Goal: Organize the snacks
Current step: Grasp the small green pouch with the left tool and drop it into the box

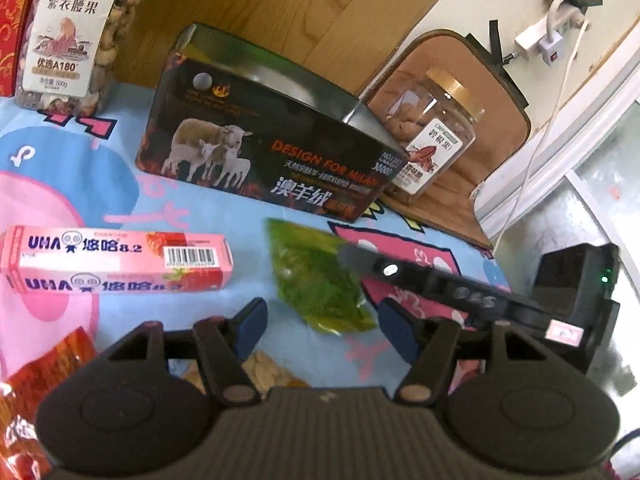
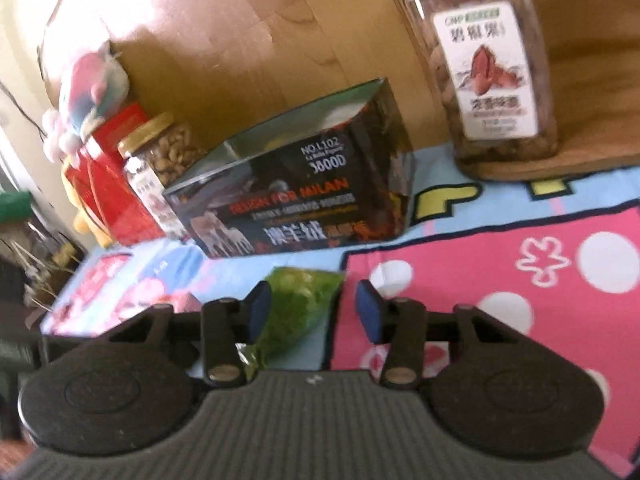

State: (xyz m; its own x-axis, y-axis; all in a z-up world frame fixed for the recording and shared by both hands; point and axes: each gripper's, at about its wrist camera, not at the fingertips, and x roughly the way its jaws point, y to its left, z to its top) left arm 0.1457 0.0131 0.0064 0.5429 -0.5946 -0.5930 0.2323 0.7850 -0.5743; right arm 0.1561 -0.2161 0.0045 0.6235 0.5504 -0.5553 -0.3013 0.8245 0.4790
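A green snack packet (image 1: 320, 280) lies on the patterned cloth in front of an open black tin box (image 1: 260, 148). My left gripper (image 1: 322, 324) is open just behind the packet. My right gripper (image 2: 314, 310) is open with the same green packet (image 2: 298, 308) lying between its blue pads, not clamped; its arm shows in the left wrist view (image 1: 460, 292). A pink UHA candy box (image 1: 116, 260) lies to the left. The black tin (image 2: 296, 196) also shows in the right wrist view.
A cashew jar (image 1: 76, 36) stands back left, a pecan jar (image 1: 432, 144) on a wooden board back right, close in the right wrist view (image 2: 492, 64). An orange-red packet (image 1: 44, 376) and a nut packet (image 1: 260, 368) lie near. A red box (image 2: 116, 184) and plush toy (image 2: 92, 92) stand left.
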